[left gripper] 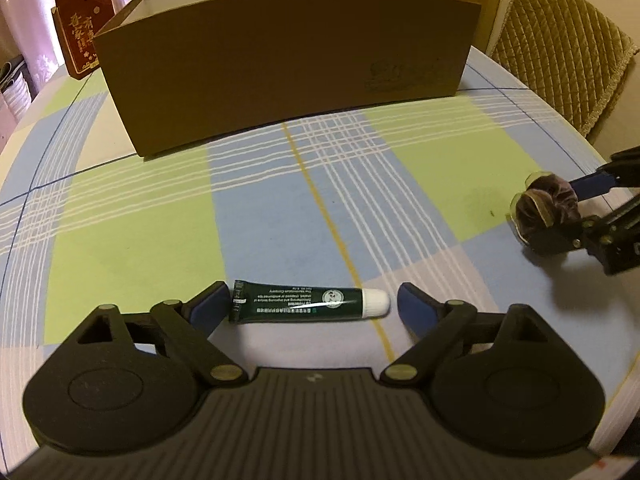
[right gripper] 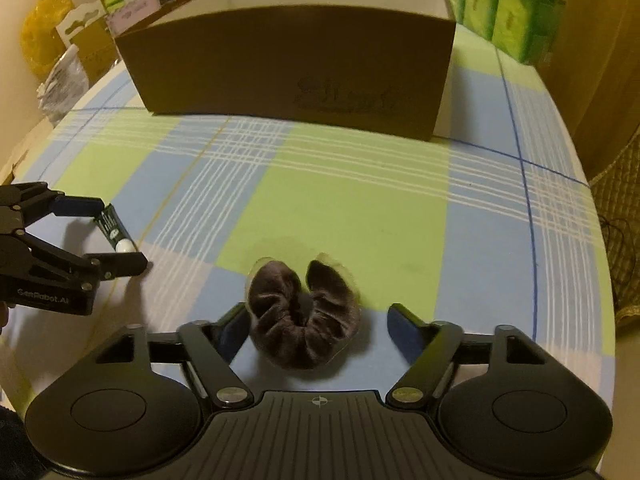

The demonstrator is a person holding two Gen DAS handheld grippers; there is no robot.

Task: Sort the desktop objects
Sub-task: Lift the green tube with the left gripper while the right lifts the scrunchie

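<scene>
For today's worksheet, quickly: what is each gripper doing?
Left gripper: open, fingers either side of the tube.
Right gripper: open around the scrunchie.

Dark green tube [left gripper: 310, 301] lying flat, brown scrunchie [right gripper: 305, 316] nearby, open cardboard box [left gripper: 280, 64] behind

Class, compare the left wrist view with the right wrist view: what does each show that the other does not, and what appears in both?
Only the left wrist view: a quilted tan chair cushion. Only the right wrist view: stacked green packs and a yellow plastic bag. Both: the open brown cardboard box, the dark green tube with a white cap between the open left gripper, the dark brown velvet scrunchie between the open right gripper, and the checked tablecloth.
</scene>
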